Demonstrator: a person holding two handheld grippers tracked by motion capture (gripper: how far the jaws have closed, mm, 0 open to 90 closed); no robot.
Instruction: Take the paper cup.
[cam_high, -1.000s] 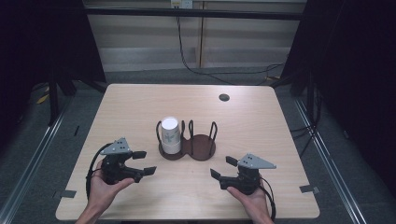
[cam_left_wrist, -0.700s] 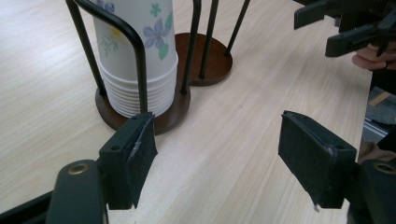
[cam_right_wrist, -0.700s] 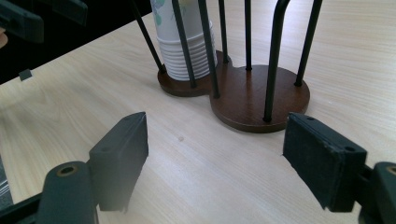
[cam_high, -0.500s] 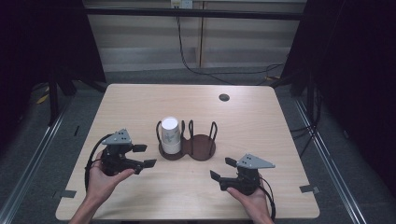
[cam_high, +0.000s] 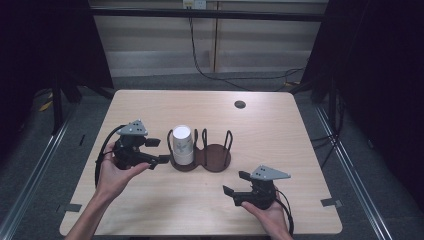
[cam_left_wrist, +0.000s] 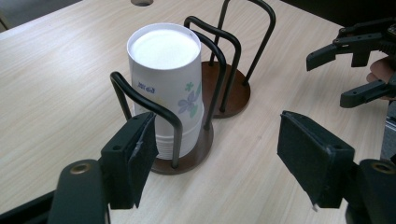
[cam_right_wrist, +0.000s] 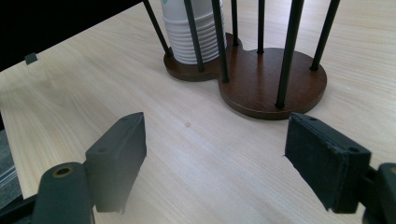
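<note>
On the wooden table (cam_high: 150, 210) in front of you, the biggest item near your grippers is the dark brown cup holder (cam_high: 214, 158), 2 round bases joined side by side with black wire hoops rising from each; its long axis runs left to right across the table. Its left base carries the stack of paper cups (cam_high: 183, 144), standing upright with the closed bottom turned up and the rims down on the base, so the stack's long axis is vertical; the right base has nothing in it.

Your left gripper (cam_high: 157, 151) sits just left of the holder, jaws spread wide and holding nothing, pointed at the cups with the tips just short of the nearest hoop. Your right gripper (cam_high: 236, 183) rests low near the table's front edge, apart from the holder, jaws likewise wide and holding nothing.

From your left gripper view you get the flat white bottom of the top cup and a flower print on the side of the stack (cam_left_wrist: 169, 88), plus your right gripper (cam_left_wrist: 348, 72) farther off. Your right gripper view shows the ridged rims of the nested cups (cam_right_wrist: 196, 32) at the base, which the high view is too small to resolve
</note>
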